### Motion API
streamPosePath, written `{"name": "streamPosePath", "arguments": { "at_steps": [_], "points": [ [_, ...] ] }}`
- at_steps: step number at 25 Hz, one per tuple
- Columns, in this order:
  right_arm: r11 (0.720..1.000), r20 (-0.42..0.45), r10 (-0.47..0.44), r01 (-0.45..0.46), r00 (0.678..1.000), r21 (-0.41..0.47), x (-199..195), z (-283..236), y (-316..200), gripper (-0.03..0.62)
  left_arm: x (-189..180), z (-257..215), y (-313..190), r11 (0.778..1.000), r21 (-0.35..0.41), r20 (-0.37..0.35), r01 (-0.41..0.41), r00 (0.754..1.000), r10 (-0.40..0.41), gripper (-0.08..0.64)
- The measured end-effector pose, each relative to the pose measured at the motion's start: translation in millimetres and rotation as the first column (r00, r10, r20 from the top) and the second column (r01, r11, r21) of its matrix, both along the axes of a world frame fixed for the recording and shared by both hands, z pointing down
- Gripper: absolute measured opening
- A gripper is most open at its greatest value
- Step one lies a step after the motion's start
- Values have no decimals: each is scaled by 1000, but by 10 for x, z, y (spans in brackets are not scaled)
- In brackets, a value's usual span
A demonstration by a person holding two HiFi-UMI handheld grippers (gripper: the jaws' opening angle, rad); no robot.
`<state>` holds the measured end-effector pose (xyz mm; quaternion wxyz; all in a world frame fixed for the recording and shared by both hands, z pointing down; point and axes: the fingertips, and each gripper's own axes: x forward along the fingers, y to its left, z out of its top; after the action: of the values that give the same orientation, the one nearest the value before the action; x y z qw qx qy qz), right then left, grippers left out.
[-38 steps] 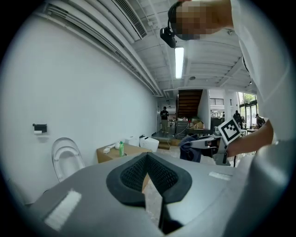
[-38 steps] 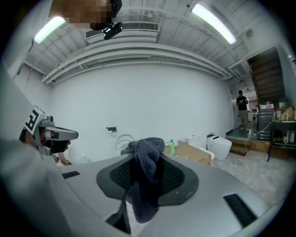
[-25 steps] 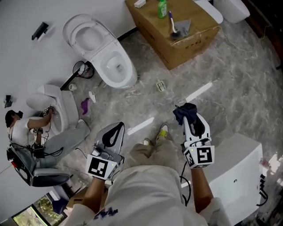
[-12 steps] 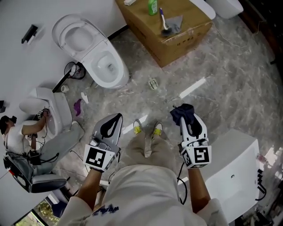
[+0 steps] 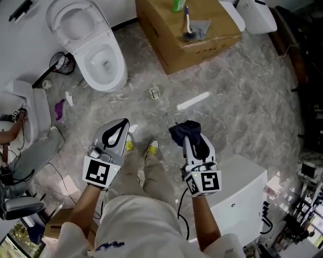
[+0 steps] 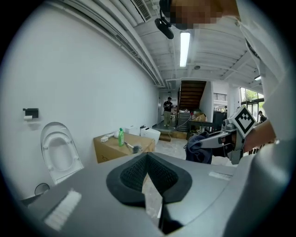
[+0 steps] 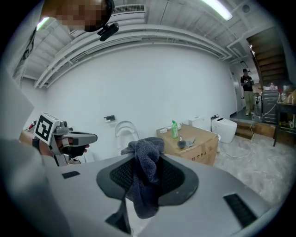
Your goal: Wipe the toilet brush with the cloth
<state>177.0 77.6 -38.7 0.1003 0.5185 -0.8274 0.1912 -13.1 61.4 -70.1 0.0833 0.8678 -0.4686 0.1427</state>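
The white-handled toilet brush with a dark head [image 5: 187,21] lies on top of the brown cardboard box [image 5: 202,48], near its front edge and just beside a crumpled grey rag [image 5: 200,28]. A green plastic bottle [image 5: 177,5] stands farther back on the box.

The dark blue-grey knitted cloth [image 5: 182,132] is well short of the box, pinched in the right gripper [image 7: 148,162], with a wad bunched above the jaws and a tail hanging below. The left gripper [image 6: 147,162] has its jaws pressed together on nothing.

The step in hand looks like the approach to the box. To do it well, the left gripper should probably open and take the brush by its handle, so that the cloth can then be dragged along the handle and head. The loose wad should lead, and the grip should be firm enough that the cloth does not slip out.

Between the person and the box, a white strip [image 5: 193,101] and a small bit of litter [image 5: 155,92] lie on the marbled floor and need stepping round. Left of the box stands a white toilet with its lid up [image 5: 93,43].
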Motion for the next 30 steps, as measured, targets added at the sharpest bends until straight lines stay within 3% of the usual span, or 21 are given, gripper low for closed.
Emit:
{"name": "streamPosePath", "arguments": {
  "at_steps": [5,10,14,18,22,26,30],
  "points": [
    [998,-74,-61,61,995,-2,-250,344,-259,129,-166,474,-44,999,-26,-18,19,1000,-19,-3],
    [999,-101,-50,52,994,8,-382,732,-511,129,-315,872,-164,999,-34,-25,7,1000,-8,-3],
    [998,-157,-55,53,986,-15,-487,1070,-646,129,-437,1172,-298,999,-25,9,-41,999,41,-3],
    [998,-193,-57,53,979,-28,-527,1479,-721,127,-552,1516,-463,999,-46,-14,-26,1000,25,-3],
    [998,-198,-29,18,980,-53,-503,1895,-824,127,-560,1818,-558,993,-12,104,-116,988,116,-3],
    [997,-196,9,-24,981,-76,-477,2228,-821,127,-730,2168,-608,996,-82,35,-24,999,27,-3],
    [997,-201,27,-42,979,-71,-465,2468,-881,127,-698,2428,-665,996,-83,40,-39,998,43,-3]
  ]
}}
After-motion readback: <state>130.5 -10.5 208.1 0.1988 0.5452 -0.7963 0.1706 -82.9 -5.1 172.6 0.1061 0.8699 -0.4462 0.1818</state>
